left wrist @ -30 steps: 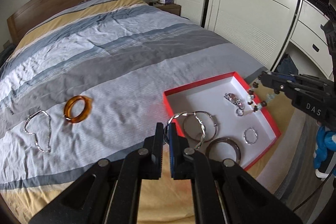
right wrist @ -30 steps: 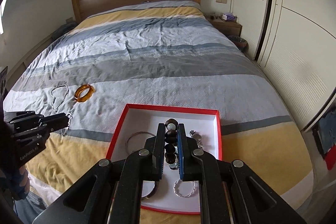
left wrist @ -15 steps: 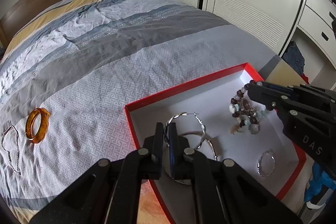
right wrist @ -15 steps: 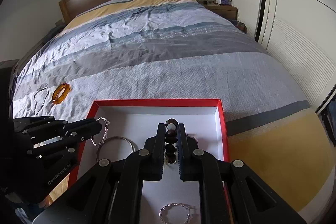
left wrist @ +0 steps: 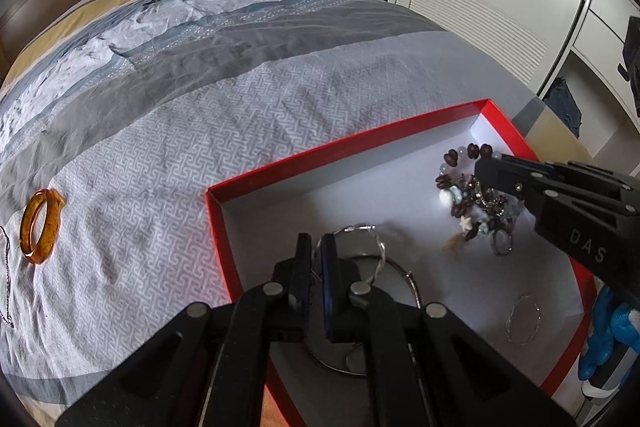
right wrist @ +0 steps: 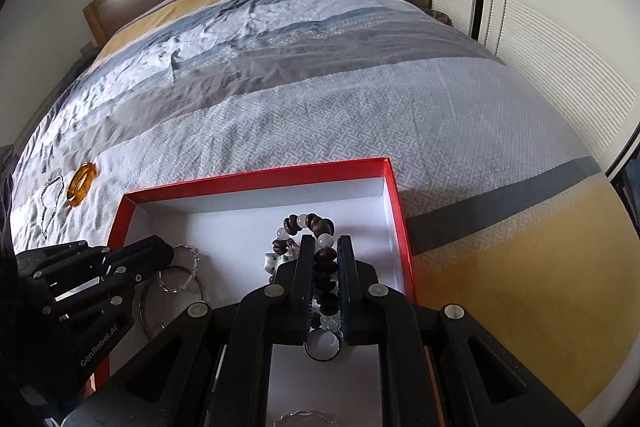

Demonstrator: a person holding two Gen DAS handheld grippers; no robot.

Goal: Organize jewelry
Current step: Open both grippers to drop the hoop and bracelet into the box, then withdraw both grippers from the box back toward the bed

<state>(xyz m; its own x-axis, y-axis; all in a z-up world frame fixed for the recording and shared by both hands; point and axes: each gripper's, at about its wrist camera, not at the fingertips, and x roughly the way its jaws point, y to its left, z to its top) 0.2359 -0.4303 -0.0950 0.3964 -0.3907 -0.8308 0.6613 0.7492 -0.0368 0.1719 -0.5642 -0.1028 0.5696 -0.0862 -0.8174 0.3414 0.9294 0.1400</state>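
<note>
While both tools hung over the red-rimmed white cardboard box (right wrist: pixel 394 211) on the striped grey, blue and yellow bedspread (right wrist: pixel 320 99), the step in hand looked like setting two pieces down inside it. The left tool (left wrist: pixel 316 259) was pinching a thin twisted silver bangle (left wrist: pixel 380 247) at its rim, low over the box's near-left part, above a plain silver hoop (left wrist: pixel 412 281) lying flat there. The right tool (right wrist: pixel 325 263) was clamped on a dark-brown and white beaded bracelet (right wrist: pixel 308 223), whose loop stuck out beyond the fingertips, with charms dangling toward the box floor. A small thin silver ring-shaped bangle (left wrist: pixel 522 323) lay near the box's right wall.

Judgement: next move calls for lowering each piece to a bare white patch and parting the fingers, beads kept off the hoops to avoid tangling.

Left outside on the bedspread: a translucent amber bangle (left wrist: pixel 40 225) and, just beside it, a fine silver chain (right wrist: pixel 50 201).
</note>
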